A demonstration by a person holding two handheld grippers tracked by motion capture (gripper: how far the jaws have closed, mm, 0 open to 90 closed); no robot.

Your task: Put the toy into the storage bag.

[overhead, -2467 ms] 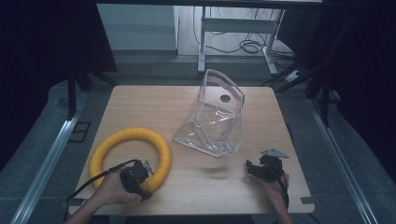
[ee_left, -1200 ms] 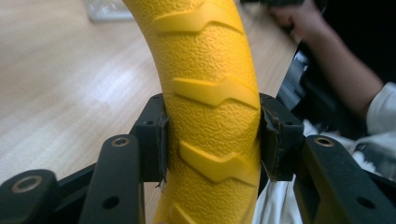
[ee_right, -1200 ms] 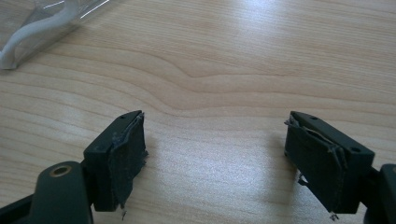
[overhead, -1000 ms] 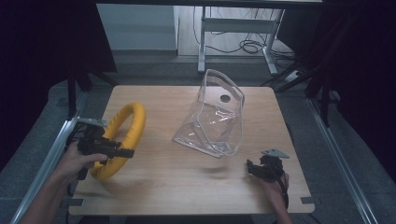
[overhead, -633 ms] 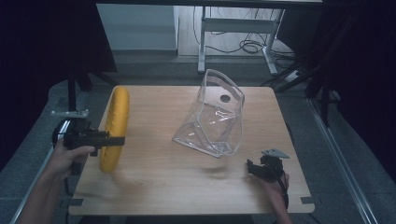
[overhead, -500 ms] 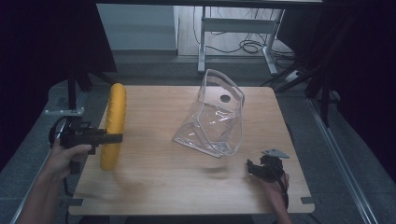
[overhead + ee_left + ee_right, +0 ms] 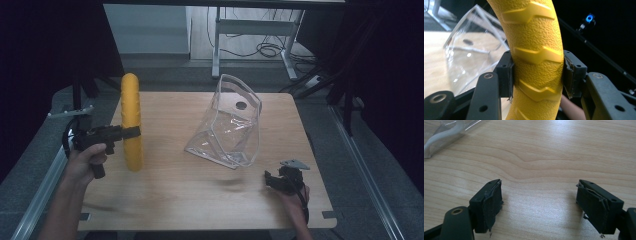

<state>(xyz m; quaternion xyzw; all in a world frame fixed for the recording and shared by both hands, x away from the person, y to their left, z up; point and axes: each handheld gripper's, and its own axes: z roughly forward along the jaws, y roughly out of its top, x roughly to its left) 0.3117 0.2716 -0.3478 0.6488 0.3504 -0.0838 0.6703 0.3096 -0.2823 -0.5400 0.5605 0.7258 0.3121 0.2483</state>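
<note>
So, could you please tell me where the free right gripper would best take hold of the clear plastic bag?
Probably by the stiff white-edged rim of the clear plastic bag nearest the right gripper, coming in low from the front right. The bag lies slumped on the table, and its film looks too slack to pinch.

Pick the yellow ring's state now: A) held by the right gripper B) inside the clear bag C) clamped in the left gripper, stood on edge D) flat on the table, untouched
C: the left gripper has its jaws shut on the yellow ring, which stands on edge at the table's left; the left gripper view shows both pads pressed against its textured sides.
</note>
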